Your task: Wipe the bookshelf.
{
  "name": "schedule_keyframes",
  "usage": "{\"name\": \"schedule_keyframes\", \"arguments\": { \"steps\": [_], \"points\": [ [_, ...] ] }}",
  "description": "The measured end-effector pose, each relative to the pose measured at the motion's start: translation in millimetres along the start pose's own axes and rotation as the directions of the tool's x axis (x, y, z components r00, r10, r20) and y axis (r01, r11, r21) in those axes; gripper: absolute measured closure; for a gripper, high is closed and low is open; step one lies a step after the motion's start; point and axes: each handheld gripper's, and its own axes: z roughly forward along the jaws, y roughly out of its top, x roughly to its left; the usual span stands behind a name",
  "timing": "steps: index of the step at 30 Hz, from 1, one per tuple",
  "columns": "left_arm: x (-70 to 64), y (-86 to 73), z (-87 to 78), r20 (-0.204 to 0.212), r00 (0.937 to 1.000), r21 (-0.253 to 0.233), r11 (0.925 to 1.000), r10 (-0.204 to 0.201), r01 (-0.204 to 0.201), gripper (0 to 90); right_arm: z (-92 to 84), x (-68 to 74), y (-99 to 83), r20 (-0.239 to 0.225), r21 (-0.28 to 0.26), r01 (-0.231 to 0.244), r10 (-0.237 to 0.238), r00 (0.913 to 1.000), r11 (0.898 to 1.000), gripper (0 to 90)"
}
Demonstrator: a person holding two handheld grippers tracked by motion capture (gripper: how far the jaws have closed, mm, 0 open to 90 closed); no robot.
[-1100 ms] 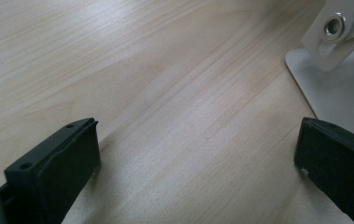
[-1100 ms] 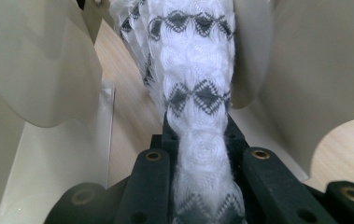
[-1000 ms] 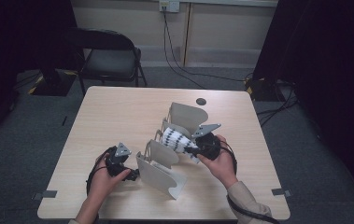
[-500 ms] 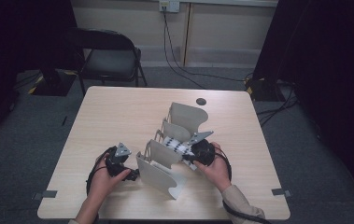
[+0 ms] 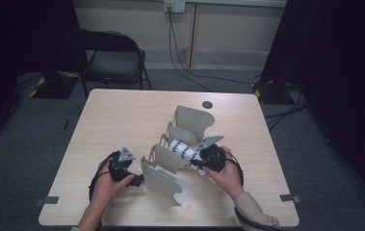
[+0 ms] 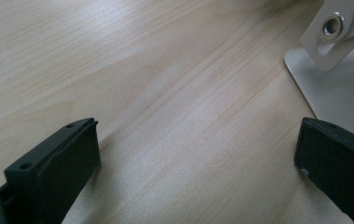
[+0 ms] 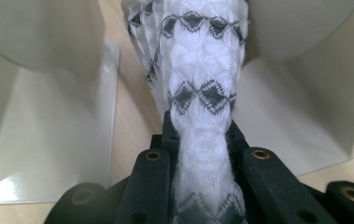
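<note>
The right hand-held gripper [image 5: 200, 157] is clamped on a rolled white cloth with black zigzag bands [image 5: 184, 150]. In the right gripper view the cloth [image 7: 202, 84] is pinched tight between the black jaws and juts forward between two pale curved dividers. Those belong to a cream rack of upright dividers [image 5: 192, 120] standing in the middle of the tabletop [image 5: 122, 115]; the cloth lies across it between the middle dividers. The left hand-held gripper [image 5: 136, 179] rests on the tabletop at the near left, just beside the nearest divider [image 5: 163, 183], jaws wide apart over bare wood.
</note>
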Motion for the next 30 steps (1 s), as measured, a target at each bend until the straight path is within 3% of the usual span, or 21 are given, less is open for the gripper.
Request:
{"name": "schedule_keyframes", "arguments": {
  "steps": [2,4,7,10,16,30],
  "points": [
    [0.0,0.0,0.0,0.0,1.0,0.0,1.0,0.0,0.0,0.0,-5.6,0.4,3.5,-0.001,-0.011,0.011,-0.011,0.9999,1.0,78.4],
    [0.0,0.0,-0.1,-0.001,1.0,0.001,1.0,0.0,0.0,0.0,-29.3,3.9,21.0,0.006,-0.084,0.054,-0.054,0.9985,0.995,78.4],
    [0.1,0.0,0.0,-0.002,1.0,0.0,1.0,0.002,-0.002,0.0,-41.5,0.9,33.1,0.018,-0.12,0.05,-0.048,0.9987,0.991,78.4],
    [-0.1,0.0,0.1,-0.002,1.0,0.0,1.0,-0.001,0.001,0.0,-42.8,-3.0,36.5,0.03,-0.129,0.039,-0.036,0.9989,0.991,78.4],
    [0.0,0.0,0.0,-0.003,1.0,0.0,1.0,0.0,0.0,0.0,-22.0,-11.7,35.1,0.016,-0.1,-0.026,0.028,0.9995,0.995,78.3],
    [0.3,0.0,-0.2,0.0,1.0,0.003,1.0,0.003,-0.003,0.0,12.0,-9.1,9.6,0.003,-0.023,-0.061,0.061,0.9981,0.998,78.2]
  ]
}}
